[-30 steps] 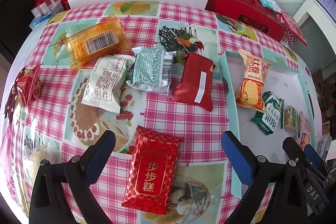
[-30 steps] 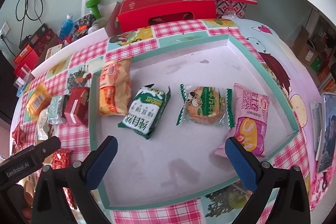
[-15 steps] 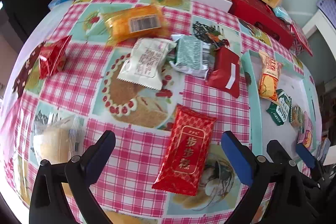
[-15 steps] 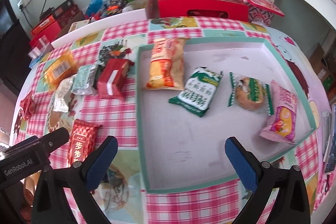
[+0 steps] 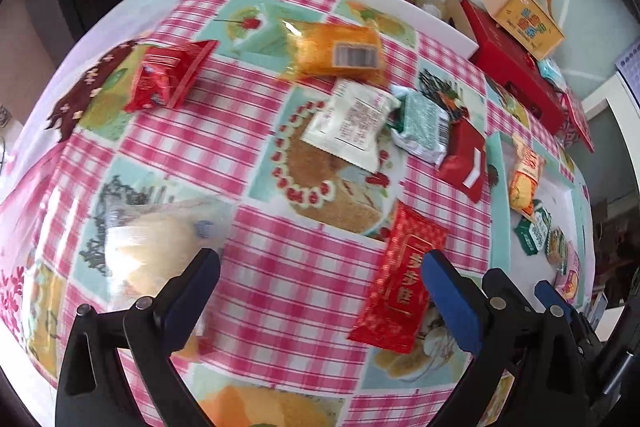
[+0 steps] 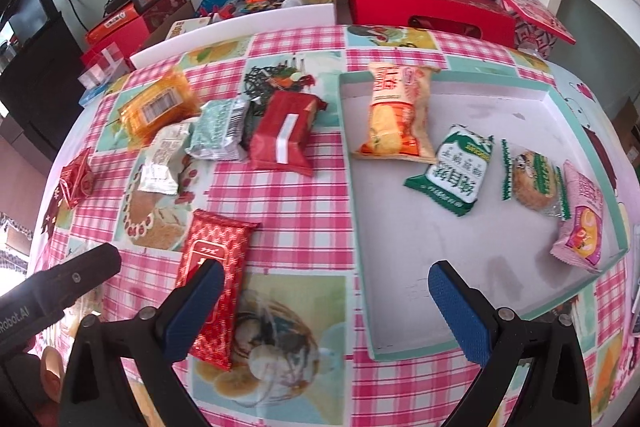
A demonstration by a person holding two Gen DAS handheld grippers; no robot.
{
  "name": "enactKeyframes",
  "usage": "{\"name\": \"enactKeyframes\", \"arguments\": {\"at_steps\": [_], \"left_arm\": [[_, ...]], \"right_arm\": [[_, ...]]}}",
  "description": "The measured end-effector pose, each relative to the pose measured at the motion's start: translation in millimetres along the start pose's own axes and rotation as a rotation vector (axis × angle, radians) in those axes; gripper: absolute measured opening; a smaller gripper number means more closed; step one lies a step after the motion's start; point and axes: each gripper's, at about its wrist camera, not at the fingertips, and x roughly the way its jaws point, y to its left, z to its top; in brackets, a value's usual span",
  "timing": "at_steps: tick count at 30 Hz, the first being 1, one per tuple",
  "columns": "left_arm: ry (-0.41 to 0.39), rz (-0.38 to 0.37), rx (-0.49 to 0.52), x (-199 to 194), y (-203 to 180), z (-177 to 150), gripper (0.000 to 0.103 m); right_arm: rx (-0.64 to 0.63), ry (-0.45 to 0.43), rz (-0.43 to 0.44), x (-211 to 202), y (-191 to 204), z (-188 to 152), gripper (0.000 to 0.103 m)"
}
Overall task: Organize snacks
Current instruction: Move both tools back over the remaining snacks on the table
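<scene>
Hovering over the pink checked tablecloth (image 5: 280, 291), both blue-padded grippers stand with jaws apart and empty: left gripper (image 5: 320, 291), right gripper (image 6: 324, 307). The long red foil snack packet (image 6: 216, 279) lies flat beside the shallow white green-rimmed tray (image 6: 400, 267).

Both grippers are black plastic. The left gripper (image 5: 320, 291) and right gripper (image 6: 324, 301) have blue textured pads (image 6: 460, 315). Silver screws (image 5: 143, 303) dot the arms.
</scene>
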Motion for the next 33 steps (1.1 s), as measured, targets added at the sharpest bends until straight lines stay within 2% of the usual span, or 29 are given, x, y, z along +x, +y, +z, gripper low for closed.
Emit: {"name": "enactKeyframes", "arguments": {"at_steps": [9, 15, 20, 28, 33], "left_arm": [[-0.044, 0.034, -0.066, -14, 40, 2, 0.100], [-0.075, -0.021, -0.081, -27, 48, 3, 0.100], [-0.095, -0.056, -0.066, -37, 45, 3, 0.100], [-0.127, -0.043, -0.066, -48, 49, 4, 0.100], [-0.141, 0.001, -0.075, -50, 57, 5, 0.100]], "right_arm": [[-0.065, 0.045, 0.030, 14, 41, -5, 0.103], [-0.101, 0.064, 0.035, 20, 59, -9, 0.103], [-0.105, 0.079, 0.024, 24, 60, -11, 0.103], [-0.101, 0.090, 0.011, 29, 55, -11, 0.103], [-0.102, 0.095, 0.004, 31, 55, -12, 0.103]]}}
